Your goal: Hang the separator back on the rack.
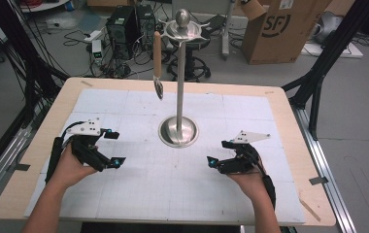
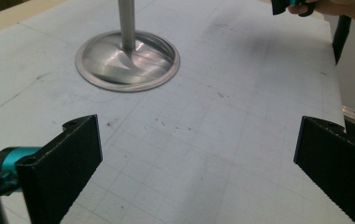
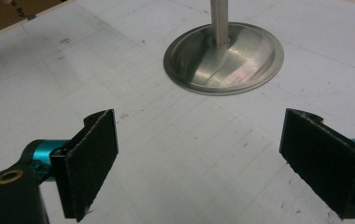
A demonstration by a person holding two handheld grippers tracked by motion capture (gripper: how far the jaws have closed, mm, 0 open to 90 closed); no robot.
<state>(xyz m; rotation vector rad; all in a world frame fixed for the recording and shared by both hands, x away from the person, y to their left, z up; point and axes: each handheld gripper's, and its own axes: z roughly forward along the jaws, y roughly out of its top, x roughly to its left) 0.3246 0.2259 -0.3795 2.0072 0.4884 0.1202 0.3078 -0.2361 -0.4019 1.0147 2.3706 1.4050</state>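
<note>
High view looks down from above; both gripper views, low and close, share the stand base (image 2: 128,59)

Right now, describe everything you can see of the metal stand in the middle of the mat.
The metal stand looks like brushed steel: a round dished base flat on the gridded mat, a slim upright pole, and a hook crown topped by a ball. A wooden-handled utensil hangs from one hook. Neither gripper touches it; both rest apart, either side of the base.

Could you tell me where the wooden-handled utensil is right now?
In the high view, the utensil hangs from the top of the metal stand, on the pole's left, well above the white mat and beyond both open grippers.
</note>
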